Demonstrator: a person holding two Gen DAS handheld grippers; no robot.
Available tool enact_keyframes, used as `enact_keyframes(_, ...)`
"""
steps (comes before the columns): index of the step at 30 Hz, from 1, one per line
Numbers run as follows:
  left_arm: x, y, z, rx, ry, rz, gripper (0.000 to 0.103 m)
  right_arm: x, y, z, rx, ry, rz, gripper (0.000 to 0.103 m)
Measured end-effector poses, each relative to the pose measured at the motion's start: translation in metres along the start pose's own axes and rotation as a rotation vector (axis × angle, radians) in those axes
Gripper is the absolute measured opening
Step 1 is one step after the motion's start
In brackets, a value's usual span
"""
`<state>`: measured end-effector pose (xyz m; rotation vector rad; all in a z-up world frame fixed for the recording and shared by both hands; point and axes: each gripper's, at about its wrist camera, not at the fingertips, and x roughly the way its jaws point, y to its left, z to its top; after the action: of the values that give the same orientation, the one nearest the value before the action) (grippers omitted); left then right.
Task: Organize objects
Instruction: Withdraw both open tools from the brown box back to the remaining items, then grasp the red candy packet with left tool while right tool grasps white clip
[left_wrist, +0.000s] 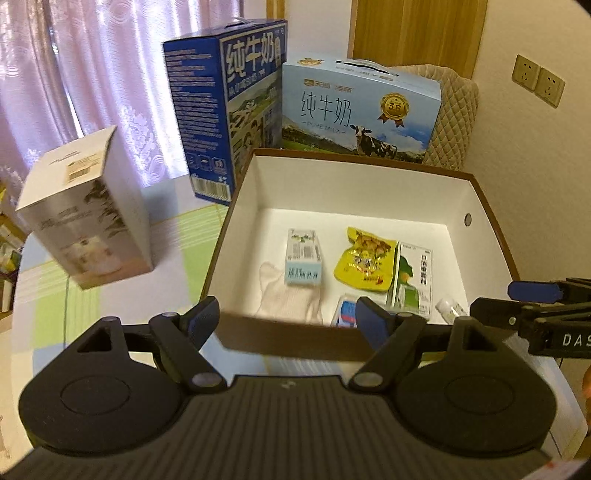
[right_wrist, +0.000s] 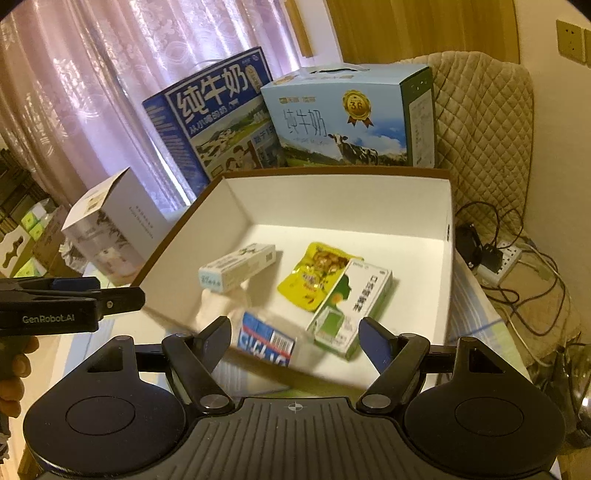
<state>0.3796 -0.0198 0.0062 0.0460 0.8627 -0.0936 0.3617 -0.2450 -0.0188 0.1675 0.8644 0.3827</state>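
Both our left gripper and right gripper are wide apart and hold nothing, just above the near wall of the big box with the small things inside, so we might bump it.

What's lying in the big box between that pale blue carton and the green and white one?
A yellow snack packet lies between the pale blue carton and the green and white carton, its edge tucked under the latter. Both wrist views show it.
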Motion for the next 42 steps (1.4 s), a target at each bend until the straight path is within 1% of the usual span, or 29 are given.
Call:
enact_keyframes(8, -0.038, -0.002, -0.034, -0.032, -0.006, -0.006, 0.079, -0.029, 0.013, -0.024, -0.014, -0.01, 0.008, 0.073)
enact_keyframes(15, -0.061, -0.002, -0.067, -0.068, 0.009, -0.015, 0.079, -0.047, 0.024, -0.048, -0.034, -0.001, 0.006, 0.073)
enact_keyframes(21, -0.074, -0.001, -0.095, -0.088, 0.031, -0.019, 0.079, -0.057, 0.034, -0.068, -0.06, 0.016, 0.018, 0.074)
enact_keyframes(24, -0.081, 0.001, -0.107, -0.099, 0.038, -0.016, 0.079, -0.061, 0.038, -0.077, -0.058, 0.024, 0.027, 0.075)
enact_keyframes(29, -0.09, 0.006, -0.123, -0.112, 0.05, -0.008, 0.079, -0.066, 0.045, -0.092, -0.07, 0.037, 0.022, 0.084)
enact_keyframes(32, -0.095, 0.008, -0.13, -0.119, 0.053, -0.01, 0.079, -0.067, 0.048, -0.098, -0.073, 0.051, 0.03, 0.084)
enact_keyframes(35, -0.097, 0.009, -0.138, -0.125, 0.064, -0.005, 0.079, -0.067, 0.053, -0.105, -0.099, 0.058, 0.022, 0.084)
enact_keyframes(42, -0.096, 0.012, -0.157, -0.133, 0.097, 0.011, 0.079, -0.059, 0.061, -0.123, -0.138, 0.115, 0.02, 0.084)
